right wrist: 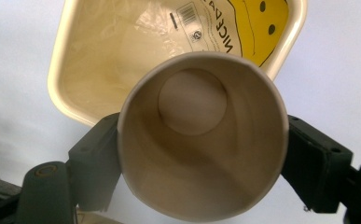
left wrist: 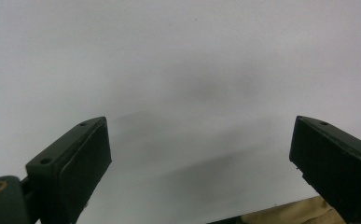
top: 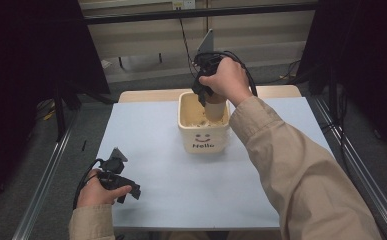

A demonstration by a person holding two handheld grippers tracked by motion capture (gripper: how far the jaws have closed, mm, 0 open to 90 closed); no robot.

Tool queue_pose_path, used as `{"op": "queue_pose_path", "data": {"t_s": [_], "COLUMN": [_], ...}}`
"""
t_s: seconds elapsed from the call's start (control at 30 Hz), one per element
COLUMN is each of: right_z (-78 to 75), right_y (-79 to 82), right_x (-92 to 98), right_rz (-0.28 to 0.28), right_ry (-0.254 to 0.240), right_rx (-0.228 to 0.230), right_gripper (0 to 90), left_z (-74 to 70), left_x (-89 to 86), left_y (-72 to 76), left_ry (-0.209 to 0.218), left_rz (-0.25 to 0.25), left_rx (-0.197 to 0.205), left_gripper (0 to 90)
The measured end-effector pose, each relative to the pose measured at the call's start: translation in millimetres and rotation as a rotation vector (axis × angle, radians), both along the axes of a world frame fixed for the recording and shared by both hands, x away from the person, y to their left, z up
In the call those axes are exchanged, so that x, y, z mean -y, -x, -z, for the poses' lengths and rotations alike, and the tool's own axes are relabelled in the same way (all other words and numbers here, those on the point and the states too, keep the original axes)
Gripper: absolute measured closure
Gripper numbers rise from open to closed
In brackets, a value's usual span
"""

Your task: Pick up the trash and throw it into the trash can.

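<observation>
The right claw grips a paper cup over the bin, at 12 o'clock on the table. The cup is not yet released inside. The left claw rests wide open and empty at 7 o'clock.

Matt paper cup, smooth inside, faintly ridged. The bin gleams as glossy cream plastic, with a crinkly clear film lining its floor. The bench wears a smooth, matt pale sheet. Dull black pads on the left tool, and there's soft beige cloth on the sleeve.
</observation>
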State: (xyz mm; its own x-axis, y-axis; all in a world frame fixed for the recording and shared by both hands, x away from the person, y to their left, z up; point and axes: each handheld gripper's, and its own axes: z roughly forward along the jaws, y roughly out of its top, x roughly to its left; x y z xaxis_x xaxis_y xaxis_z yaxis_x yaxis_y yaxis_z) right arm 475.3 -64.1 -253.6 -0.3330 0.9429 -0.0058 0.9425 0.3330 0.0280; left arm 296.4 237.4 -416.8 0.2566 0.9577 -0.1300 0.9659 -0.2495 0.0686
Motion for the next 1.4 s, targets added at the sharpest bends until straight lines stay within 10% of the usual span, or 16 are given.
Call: {"op": "queue_pose_path", "data": {"t_s": [0.7,1.4], "right_z": [-7.8,-66.4], "right_y": [1.6,11.5], "right_x": [4.2,20.7], "right_rz": [0.005,0.023], "right_ry": [-0.003,-0.036], "right_rx": [0.023,0.085], "right_gripper": [14.8,7.0], "left_z": [-0.7,-1.9], "left_x": [0.3,0.9], "left_y": [0.4,-0.7], "left_ry": [0.0,-0.006], "left_rz": [-0.006,0.008], "left_rx": [0.004,0.007], "left_gripper": [5.2,5.2]}}
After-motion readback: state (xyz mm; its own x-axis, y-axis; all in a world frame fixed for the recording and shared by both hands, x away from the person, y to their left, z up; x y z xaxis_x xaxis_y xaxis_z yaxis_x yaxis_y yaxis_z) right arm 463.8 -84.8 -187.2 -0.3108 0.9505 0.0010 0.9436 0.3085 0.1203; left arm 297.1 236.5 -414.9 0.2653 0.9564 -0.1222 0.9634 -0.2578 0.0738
